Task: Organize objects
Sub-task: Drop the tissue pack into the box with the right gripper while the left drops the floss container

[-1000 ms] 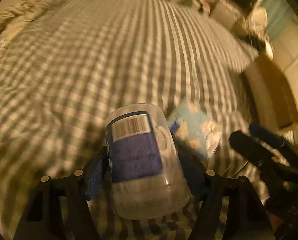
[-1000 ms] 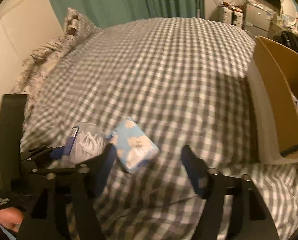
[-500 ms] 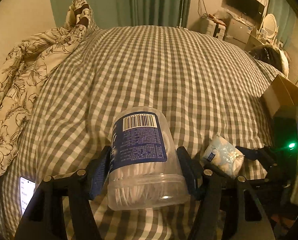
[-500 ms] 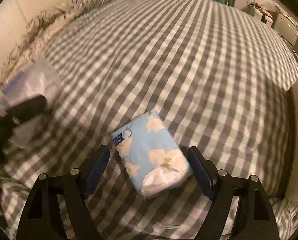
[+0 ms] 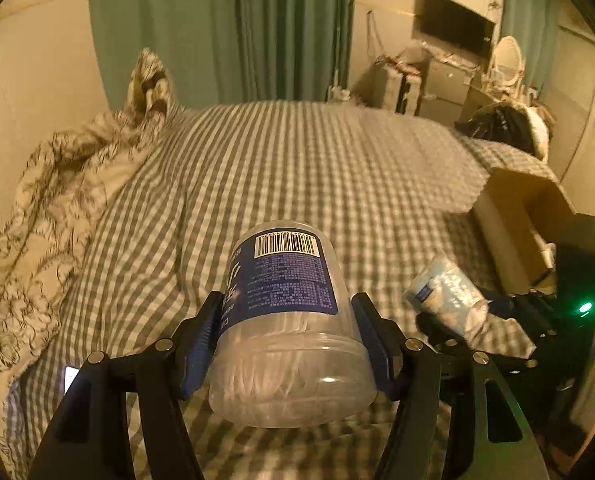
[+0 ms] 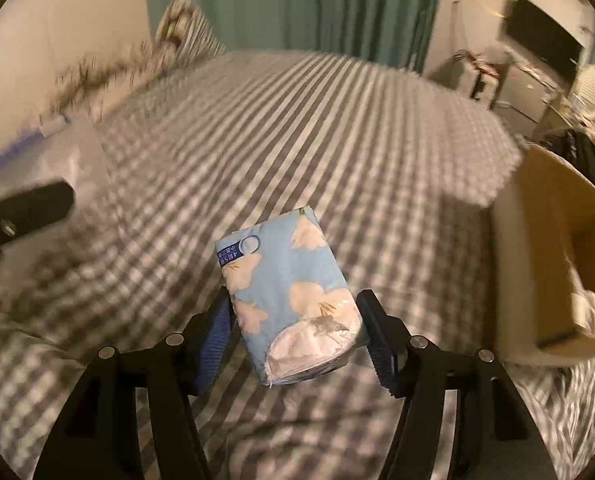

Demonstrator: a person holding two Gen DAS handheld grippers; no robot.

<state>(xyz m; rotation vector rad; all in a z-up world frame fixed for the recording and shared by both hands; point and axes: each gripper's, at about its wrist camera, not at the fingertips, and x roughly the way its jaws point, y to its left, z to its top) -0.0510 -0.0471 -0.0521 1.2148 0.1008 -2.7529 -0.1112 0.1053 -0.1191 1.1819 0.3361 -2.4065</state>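
Observation:
A clear plastic jar (image 5: 285, 276) with a blue label and white cotton swabs inside lies on its side between my left gripper's (image 5: 287, 320) jaws. The gripper is shut on it and holds it above the checked bed cover (image 5: 297, 160). A light blue tissue pack (image 6: 281, 272) with white flowers sits between my right gripper's (image 6: 293, 304) jaws, which are closing, and both pads touch its sides. In the left wrist view the tissue pack (image 5: 445, 296) shows at the right, in the right gripper. The jar (image 6: 57, 156) appears blurred at the left of the right wrist view.
An open cardboard box (image 6: 557, 248) stands on the bed's right edge, with something pale inside. A floral duvet (image 5: 57, 208) is bunched along the left. A small lit screen (image 5: 71, 378) lies at the near left. Green curtains, a dresser and a television stand beyond the bed.
My left gripper has risen with the jar, and its view now takes in the room. My right gripper moved over the tissue pack and narrowed its jaws onto it.

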